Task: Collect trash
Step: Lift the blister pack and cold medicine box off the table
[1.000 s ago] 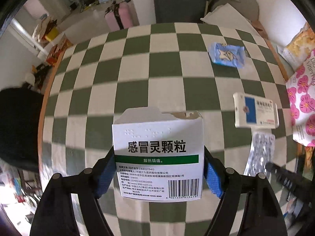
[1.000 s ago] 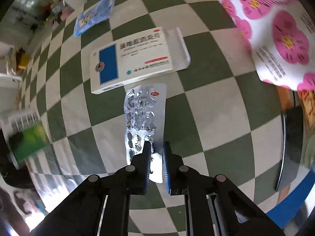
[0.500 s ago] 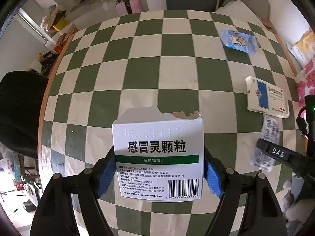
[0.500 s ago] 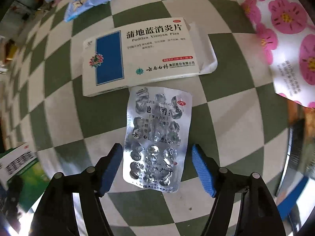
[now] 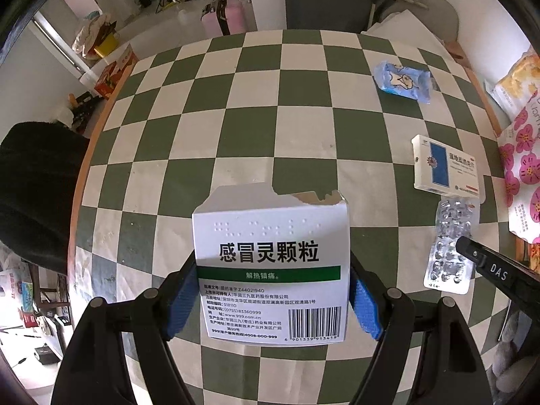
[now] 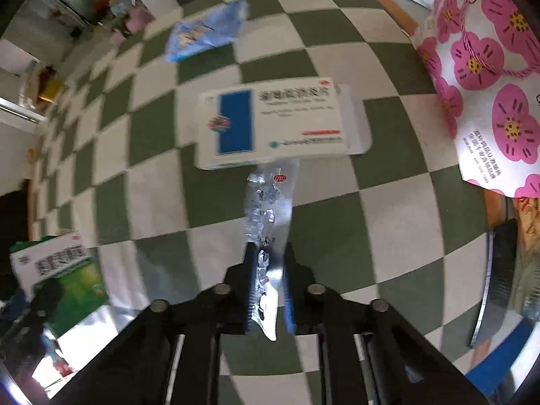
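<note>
**Both grippers loaded: a thin blister strip is the weak link**

The main risk, as I judge it, sits with the right gripper (image 6: 268, 290). Its fingers are closed on one narrow end of the foil blister pack (image 6: 268, 222), which juts out toward 12 o'clock, its far end near or over the blue-and-white pill box (image 6: 273, 123); whether it touches the box cannot be told. The strip is slick and flexible, pinched edge-on, so a quick swing could let it twist or slide free, and dragging it forward could nudge the pill box. The right view is blurred, which suggests motion.

The left gripper (image 5: 271, 300) holds its fingers clamped on the flanks of the white medicine carton (image 5: 271, 270), torn flap up, above the checkered desk (image 5: 256, 128). The carton is light and probably empty; too hard a squeeze may crush it and loosen the hold.

Both tools point forward and down over the desk, the right at about 3 o'clock of the left. A blue wrapper (image 5: 403, 81) still lies at 1 o'clock, with a flowered bag (image 6: 489, 77) at the right edge.
</note>
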`<state>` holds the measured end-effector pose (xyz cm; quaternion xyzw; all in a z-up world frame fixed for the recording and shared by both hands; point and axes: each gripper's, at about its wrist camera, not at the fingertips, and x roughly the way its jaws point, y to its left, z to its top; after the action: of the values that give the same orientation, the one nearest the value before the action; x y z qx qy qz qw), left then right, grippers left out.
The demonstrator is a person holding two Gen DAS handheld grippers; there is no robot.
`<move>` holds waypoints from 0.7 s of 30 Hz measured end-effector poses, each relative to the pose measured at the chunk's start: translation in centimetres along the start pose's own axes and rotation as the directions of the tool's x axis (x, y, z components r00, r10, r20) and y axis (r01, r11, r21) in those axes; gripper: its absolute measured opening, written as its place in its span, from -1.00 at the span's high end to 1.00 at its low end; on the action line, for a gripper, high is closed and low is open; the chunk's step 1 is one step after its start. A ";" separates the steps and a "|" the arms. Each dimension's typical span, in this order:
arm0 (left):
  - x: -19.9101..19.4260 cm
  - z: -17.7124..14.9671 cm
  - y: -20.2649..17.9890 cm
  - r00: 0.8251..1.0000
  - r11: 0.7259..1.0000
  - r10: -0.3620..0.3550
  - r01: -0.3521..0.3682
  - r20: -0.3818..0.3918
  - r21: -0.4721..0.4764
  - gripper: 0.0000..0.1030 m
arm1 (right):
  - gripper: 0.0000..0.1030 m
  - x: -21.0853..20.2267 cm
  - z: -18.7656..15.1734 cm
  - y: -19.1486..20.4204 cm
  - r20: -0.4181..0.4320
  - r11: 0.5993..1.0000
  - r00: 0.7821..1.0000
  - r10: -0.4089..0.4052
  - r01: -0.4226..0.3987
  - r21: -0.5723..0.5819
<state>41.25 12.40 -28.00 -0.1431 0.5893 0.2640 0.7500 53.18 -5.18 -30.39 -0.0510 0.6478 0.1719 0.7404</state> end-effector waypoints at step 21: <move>-7.9 -7.9 6.2 0.989 0.997 -0.075 0.075 0.127 0.006 -0.49 | 0.88 -10.0 -10.1 2.2 0.114 0.990 0.985 0.132 -0.125 -0.068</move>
<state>30.06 11.54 -21.88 -0.1475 0.5346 0.2436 0.7956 41.92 -8.02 -21.84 -0.0213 0.5994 0.2417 0.7628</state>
